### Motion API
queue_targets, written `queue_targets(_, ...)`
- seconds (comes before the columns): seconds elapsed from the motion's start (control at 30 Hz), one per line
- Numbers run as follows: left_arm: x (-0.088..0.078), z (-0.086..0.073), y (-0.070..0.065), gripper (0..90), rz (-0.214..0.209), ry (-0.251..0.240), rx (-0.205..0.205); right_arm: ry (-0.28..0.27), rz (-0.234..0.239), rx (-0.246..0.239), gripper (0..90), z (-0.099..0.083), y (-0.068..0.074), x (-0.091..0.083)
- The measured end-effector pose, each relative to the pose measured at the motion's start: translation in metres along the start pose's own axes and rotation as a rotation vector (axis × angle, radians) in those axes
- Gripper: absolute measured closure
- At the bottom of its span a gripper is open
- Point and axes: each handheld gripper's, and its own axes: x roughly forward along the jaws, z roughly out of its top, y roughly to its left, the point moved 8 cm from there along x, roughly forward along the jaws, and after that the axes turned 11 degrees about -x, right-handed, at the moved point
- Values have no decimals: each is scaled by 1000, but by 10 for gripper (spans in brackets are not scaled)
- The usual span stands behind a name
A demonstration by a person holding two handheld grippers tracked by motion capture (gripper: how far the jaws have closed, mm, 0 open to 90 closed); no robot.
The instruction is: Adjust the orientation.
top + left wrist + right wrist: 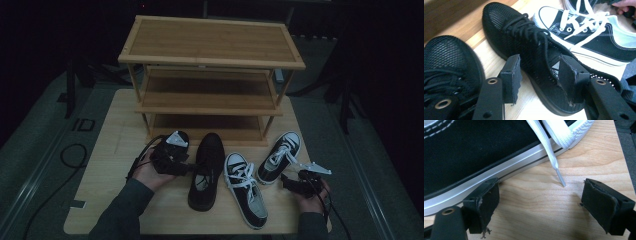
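Left tool (537, 76) spread open astride the collar of a black mesh shoe (529, 52), gripping nothing yet. Right tool (539, 205) wide open and empty over bare tabletop (536, 202), black-and-white canvas sneaker (474, 152) just beyond its left jaw, white lace tip (561, 178) ahead between the jaws.

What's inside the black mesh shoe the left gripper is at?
One pad of the left gripper reaches into the black mesh shoe opening; a pale label shows inside. The toe interior is covered by the upper.

Occluded: second black mesh shoe (176, 141) under left hand-held gripper (186, 169) | Cropped: canvas sneaker (474, 150), 12 o'clock edge | Rack (210, 55) lowest shelf: dim
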Motion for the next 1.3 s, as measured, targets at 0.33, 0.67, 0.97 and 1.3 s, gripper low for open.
queue_targets(0.33, 15, 7, -7, 526, 1, 15, 1, -1, -1, -2, 144, 0, 0, 0)
queue_targets(0.67, 36, 7, -4, 631, 71, 68, -2, 0, 0, -1, 144, 0, 0, 0)
queue_targets(0.97, 43, 9, -5, 831, 93, 83, -33, 0, 0, -1, 144, 0, 0, 0)
queue_targets(1.3, 38, 5, -2, 854, 104, 87, -54, 0, 0, -1, 144, 0, 0, 0)
